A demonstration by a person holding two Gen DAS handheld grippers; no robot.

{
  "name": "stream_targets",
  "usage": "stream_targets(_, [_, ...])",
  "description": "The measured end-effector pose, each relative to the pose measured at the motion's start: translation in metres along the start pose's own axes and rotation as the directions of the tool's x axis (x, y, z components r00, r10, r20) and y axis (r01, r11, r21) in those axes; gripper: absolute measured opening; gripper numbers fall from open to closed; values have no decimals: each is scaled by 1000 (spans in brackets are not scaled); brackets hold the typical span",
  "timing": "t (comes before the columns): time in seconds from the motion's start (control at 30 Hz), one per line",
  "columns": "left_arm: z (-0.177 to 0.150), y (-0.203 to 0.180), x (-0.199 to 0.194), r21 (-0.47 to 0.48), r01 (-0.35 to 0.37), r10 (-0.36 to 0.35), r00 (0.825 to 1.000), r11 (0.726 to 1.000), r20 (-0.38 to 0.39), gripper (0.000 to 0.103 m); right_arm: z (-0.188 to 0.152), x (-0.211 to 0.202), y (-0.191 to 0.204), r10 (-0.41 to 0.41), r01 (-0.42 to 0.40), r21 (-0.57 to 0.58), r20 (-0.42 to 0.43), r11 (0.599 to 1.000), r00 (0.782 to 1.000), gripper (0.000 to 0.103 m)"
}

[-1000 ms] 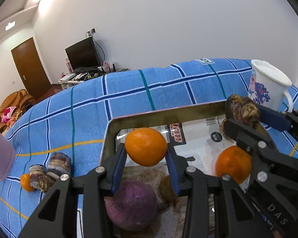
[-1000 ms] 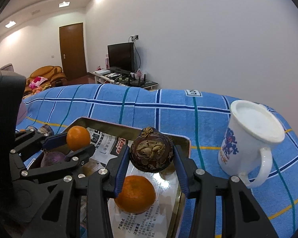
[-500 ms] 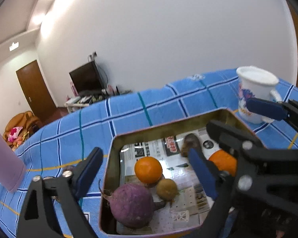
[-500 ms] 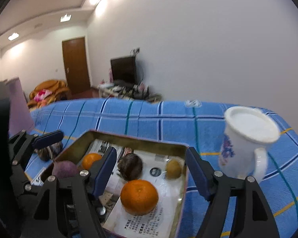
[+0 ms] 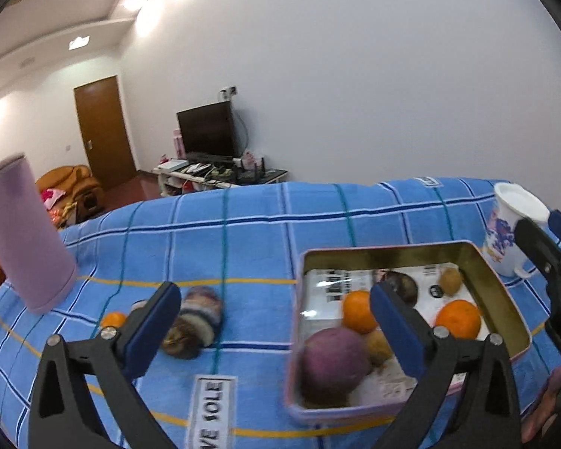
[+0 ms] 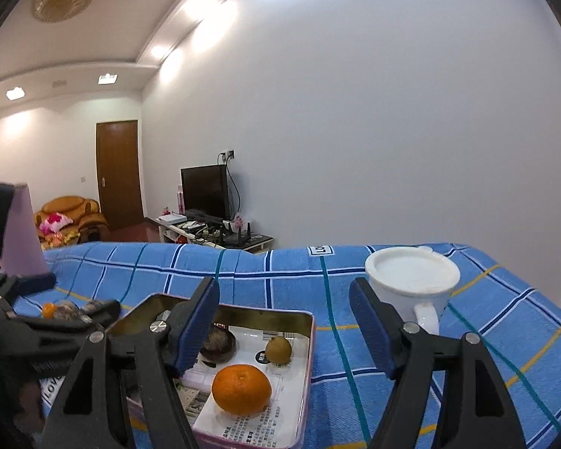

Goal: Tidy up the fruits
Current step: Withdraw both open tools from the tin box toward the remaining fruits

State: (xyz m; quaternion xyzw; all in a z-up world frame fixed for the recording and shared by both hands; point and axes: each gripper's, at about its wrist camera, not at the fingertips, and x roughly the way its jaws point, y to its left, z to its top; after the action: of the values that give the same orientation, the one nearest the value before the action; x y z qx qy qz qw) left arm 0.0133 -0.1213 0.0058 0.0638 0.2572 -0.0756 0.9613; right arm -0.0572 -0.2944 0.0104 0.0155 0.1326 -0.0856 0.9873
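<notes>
Now the left gripper (image 5: 276, 321) is opening wide, empty, left of the tin (image 5: 505, 295). The right gripper (image 6: 284, 321) hangs spread and empty above it. Inside lie two oranges (image 5: 458, 318), a purple fruit (image 5: 333, 359) and smaller ones. Next, I judge: fetch the fruits (image 5: 190, 321) lying left of the tin on the bed (image 5: 243, 232).

My jaws wear dark blue pads on black arms; the cloth (image 5: 243, 232) is blue plaid with navy, white, teal and yellow lines; the tin (image 5: 505, 292) is gold inside, with oranges (image 6: 241, 389) and a purple root (image 5: 333, 359)
</notes>
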Motion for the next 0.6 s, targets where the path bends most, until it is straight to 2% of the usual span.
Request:
stream_targets(0.13, [-5, 26, 1, -8, -36, 36, 999, 999, -7, 103, 2, -8, 11, -25, 26, -46, 24, 999, 999, 73])
stream_targets(0.27, [-10, 50, 1, 28, -95, 95, 995, 995, 20, 103, 1, -17, 14, -44, 46, -49, 28, 998, 999, 73])
stream_targets(0.47, [-14, 88, 4, 8, -121, 121, 992, 993, 27, 103, -2, -24, 31, -45, 45, -77, 10, 996, 999, 73])
stream_targets(0.6, [-16, 99, 1, 3, -126, 126, 992, 992, 27, 103, -3, -21, 43, -31, 30, -79, -11, 996, 999, 73])
